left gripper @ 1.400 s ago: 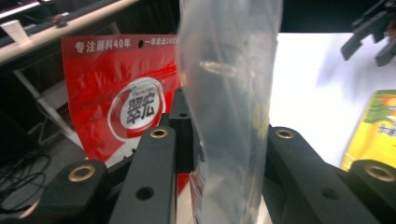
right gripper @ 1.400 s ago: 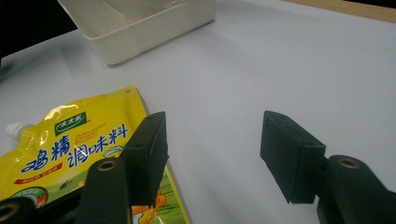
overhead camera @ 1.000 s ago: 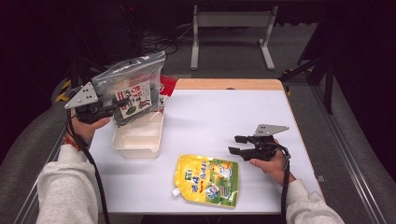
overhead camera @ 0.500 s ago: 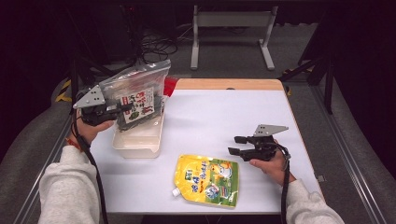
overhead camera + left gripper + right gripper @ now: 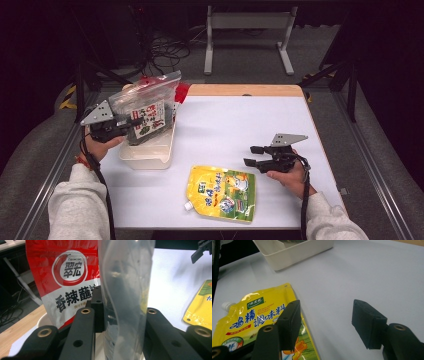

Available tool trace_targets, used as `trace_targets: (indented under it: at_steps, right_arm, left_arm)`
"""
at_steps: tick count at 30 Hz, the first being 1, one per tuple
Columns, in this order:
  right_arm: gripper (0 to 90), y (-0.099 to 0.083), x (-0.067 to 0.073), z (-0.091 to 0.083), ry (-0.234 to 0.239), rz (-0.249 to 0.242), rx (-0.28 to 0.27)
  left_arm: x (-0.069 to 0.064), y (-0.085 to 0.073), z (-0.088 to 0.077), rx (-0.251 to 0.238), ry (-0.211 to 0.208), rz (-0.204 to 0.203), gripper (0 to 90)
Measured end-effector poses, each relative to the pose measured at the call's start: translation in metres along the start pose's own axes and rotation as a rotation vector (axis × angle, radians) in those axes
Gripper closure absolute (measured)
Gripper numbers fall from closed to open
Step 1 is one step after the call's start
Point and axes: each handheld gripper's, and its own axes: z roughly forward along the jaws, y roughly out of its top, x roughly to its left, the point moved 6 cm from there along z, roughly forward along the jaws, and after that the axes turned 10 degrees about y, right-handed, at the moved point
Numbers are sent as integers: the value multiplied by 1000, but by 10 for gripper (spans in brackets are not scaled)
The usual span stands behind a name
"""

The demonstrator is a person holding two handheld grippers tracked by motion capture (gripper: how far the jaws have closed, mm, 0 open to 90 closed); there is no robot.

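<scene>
High view first: clear zip bag (image 5: 145, 107) with a dark printed packet inside, clamped at its lower left edge by the left gripper (image 5: 116, 125), hanging tilted over the cream bin (image 5: 148, 152) near the table's left edge. Long axis of the bag running up and to the right, away from the hand, its lower end just above or barely inside the bin; hard to tell whether touching. Seen edge-on in the left gripper view as a clear film (image 5: 126, 292) pinched between the 2 black jaws, with a red pouch (image 5: 67, 277) standing behind it at the bin's far end.

Likely step: lowering the bag into the bin. Key relation: bin directly beneath the bag and beside the left hand, so a short drop and a tilt toward level should seat it; the red pouch already takes the far end, so little room to spare there.

Right gripper (image 5: 261, 156) resting near the table's right edge, jaws spread and holding nothing, well apart from the bin. Yellow spouted pouch (image 5: 223, 193) lying flat by the front edge, just left of that gripper, long axis roughly along the edge, spout toward the left; same pouch (image 5: 254, 317) under the near jaw in the right gripper view. Nearer hand for it: the right.
</scene>
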Motion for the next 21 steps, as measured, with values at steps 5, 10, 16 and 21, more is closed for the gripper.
trace_targets:
  at_steps: [5,10,16,21]
  right_arm:
    - [404,1,1,-2,-4,-5,-1]
    - [403,2,1,-4,-7,-8,2]
    - [398,3,1,-6,-1,-12,-3]
    - [395,3,1,-6,-7,-15,1]
  left_arm:
    - [-2,-2,-1,-14,-1,-19,747]
    - [-3,-5,-1,-34,-1,-49,749]
    - [-2,-6,1,-38,9,-62,749]
    - [-1,-8,1,-60,28,-107,745]
